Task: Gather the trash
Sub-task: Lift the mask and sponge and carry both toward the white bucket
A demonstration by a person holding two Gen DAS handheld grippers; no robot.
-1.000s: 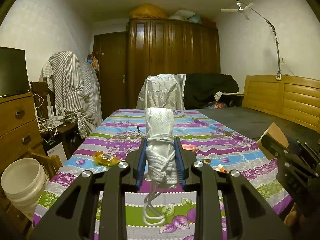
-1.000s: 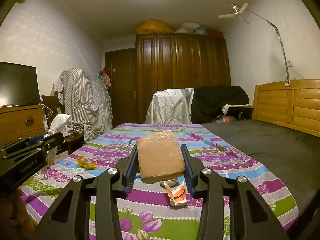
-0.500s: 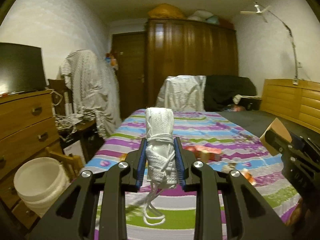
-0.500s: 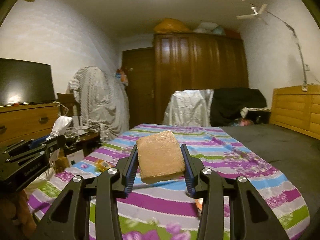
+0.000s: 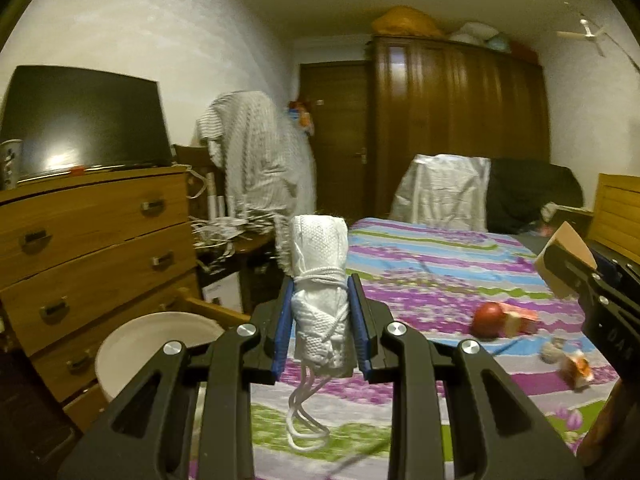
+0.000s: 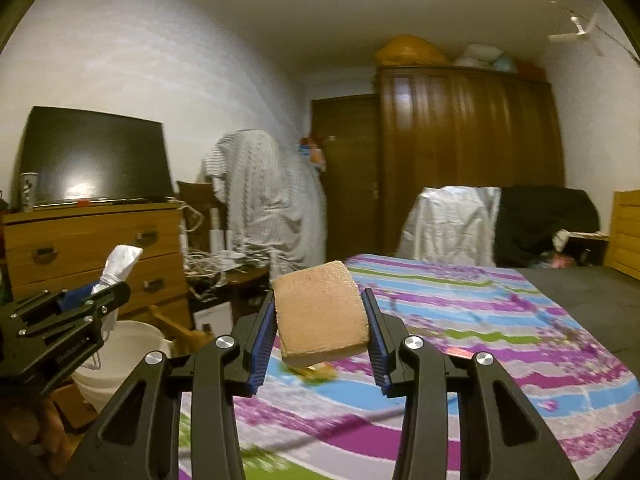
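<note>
My left gripper (image 5: pixel 319 300) is shut on a rolled white mask (image 5: pixel 319 280) bound with its own string, whose loops dangle below. It shows again at the left edge of the right wrist view as left gripper (image 6: pixel 86 300) holding the mask (image 6: pixel 119 262) above a white bucket (image 6: pixel 120 354). My right gripper (image 6: pixel 322 312) is shut on a tan sponge (image 6: pixel 322 312), held over the striped bedspread (image 6: pixel 480 320). In the left wrist view the bucket (image 5: pixel 152 344) sits low left beside the bed, and the sponge (image 5: pixel 564 258) pokes in at the right.
A wooden dresser (image 5: pixel 92 240) with a dark screen (image 5: pixel 84 120) stands left, a cluttered side table (image 5: pixel 236 236) beyond it. On the bedspread (image 5: pixel 440 260) lie a red round item (image 5: pixel 488 314), an orange packet (image 5: pixel 520 318) and crumpled wrappers (image 5: pixel 568 364). A wardrobe (image 5: pixel 456 128) and covered chair (image 5: pixel 444 192) stand at the back.
Both grippers have swung left with their loads still held; the dresser and bucket have come further into view, and the bed has shifted right.
</note>
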